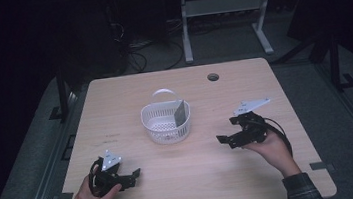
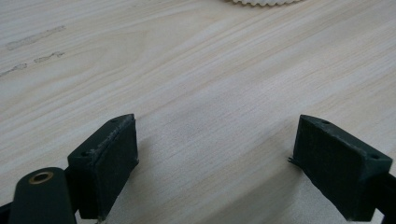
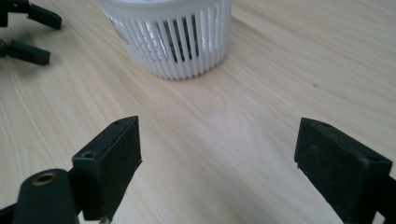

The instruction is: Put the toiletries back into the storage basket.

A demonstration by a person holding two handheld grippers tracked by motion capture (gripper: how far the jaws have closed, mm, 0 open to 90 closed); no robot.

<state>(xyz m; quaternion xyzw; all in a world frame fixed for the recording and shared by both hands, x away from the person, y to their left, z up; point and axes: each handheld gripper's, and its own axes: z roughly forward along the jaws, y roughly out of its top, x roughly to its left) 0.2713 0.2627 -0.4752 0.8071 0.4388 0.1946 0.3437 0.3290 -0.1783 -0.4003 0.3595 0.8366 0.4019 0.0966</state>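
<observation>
White slotted plastic basket with a thin hoop handle and a dark flat card inside, ahead of the right gripper's empty, wide-apart jaws, likely light, stiff and slippery, best pinched at rim or handle; left gripper likewise spread, empty.

Basket between both tongs

A white slatted basket with its handle raised stands near the middle of the pale wooden tabletop, and a dark flat card leans upright inside it against the right wall. The left claw rests low at the front left, jaws parted with nothing between them. The right claw hangs to the basket's right, pointing toward it, jaws wide and empty.
</observation>
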